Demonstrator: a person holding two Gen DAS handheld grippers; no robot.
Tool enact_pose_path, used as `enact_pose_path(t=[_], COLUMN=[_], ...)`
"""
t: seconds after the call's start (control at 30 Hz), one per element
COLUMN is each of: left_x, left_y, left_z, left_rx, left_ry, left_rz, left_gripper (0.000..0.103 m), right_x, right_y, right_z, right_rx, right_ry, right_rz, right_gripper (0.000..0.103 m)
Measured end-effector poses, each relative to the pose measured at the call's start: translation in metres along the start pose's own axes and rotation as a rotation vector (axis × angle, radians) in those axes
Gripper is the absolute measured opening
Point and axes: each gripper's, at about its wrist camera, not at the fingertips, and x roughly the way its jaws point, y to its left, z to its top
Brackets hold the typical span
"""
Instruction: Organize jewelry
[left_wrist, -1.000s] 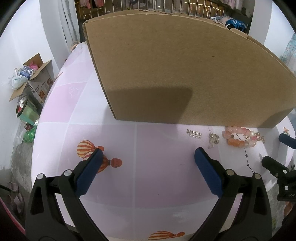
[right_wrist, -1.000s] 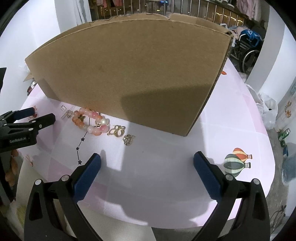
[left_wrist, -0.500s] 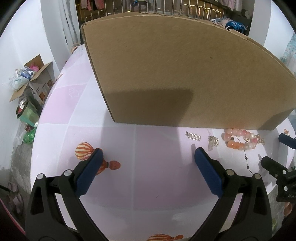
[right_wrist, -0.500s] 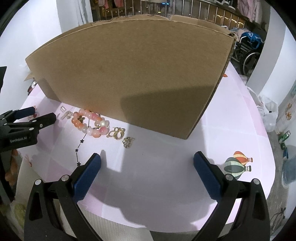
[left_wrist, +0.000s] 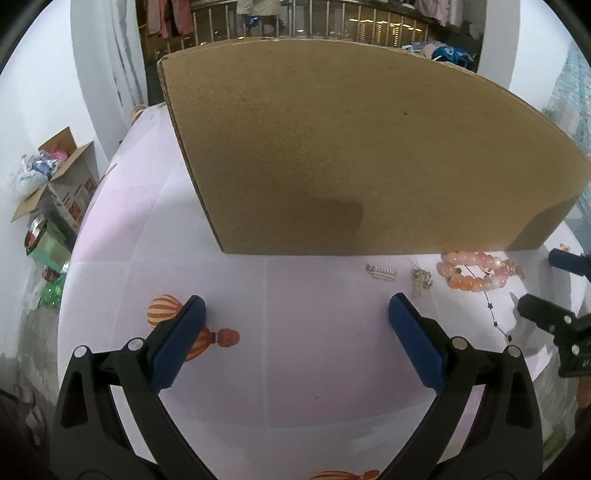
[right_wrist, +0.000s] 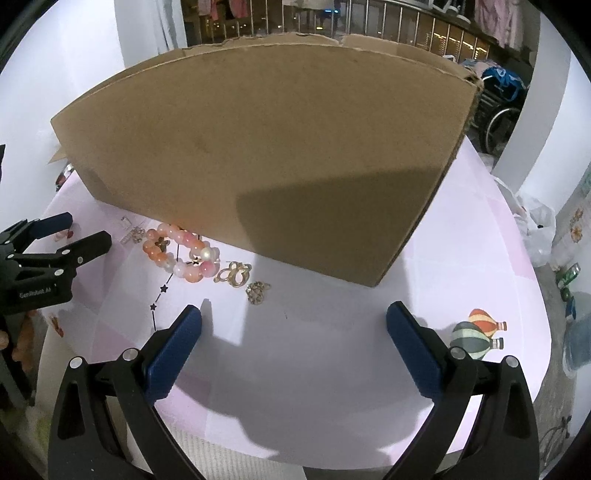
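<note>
Both grippers, left and right, are held wide open and empty above the pink cloth. The jewelry lies just beyond: bracelet, gold charms, a thin star chain. The chain could be snagged or dragged if gripped carelessly. Behind stands a cardboard box; railings and clutter are seen farther off.

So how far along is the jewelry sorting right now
Nothing looks done yet. The beaded bracelet, gold charms and star chain lie loose on the table beside the cardboard box. The left tool and right tool are open, holding nothing.
</note>
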Motion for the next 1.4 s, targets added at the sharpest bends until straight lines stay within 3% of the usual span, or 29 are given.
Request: enact_pose_path(t=[0.27,0.43,0.63,0.9,1.2,1.4], left_x=[-0.006,-0.016,-0.03,-0.022,-0.019,-0.011], left_y=[0.0,-0.008,-0.025,-0.038,-0.057,-0.063], left_z=[-0.006,-0.01,-0.011,0.004,0.006,0.004], left_rx=[0.063,0.107,0.157,0.198,0.27,0.311], left_ry=[-0.069,-0.124,-0.189,-0.17,-0.131,-0.102], left_rz=[-0.042,-0.08,-0.128,-0.148,-0.226,-0.194], left_gripper=[0.096,0.094,0.063,0.032,0.031,0.016], right_x=[-0.009,-0.014,-0.018,-0.015,-0.009,-0.012], right_y=[0.009,0.006,0.0,-0.002,-0.001,0.006], right_z=[0.001,0.0,0.002,0.0,0.01,0.006], right_rx=[-0.049,-0.036,-0.025,0.004,0.002,-0.025], right_ry=[-0.043,-0.062,-0.076,-0.084,-0.082,-0.094], right_rz=[0.021,0.078,0.137,0.217,0.266,0.273], right_gripper=[0.089,0.072,0.05,0.033,0.032,0.031])
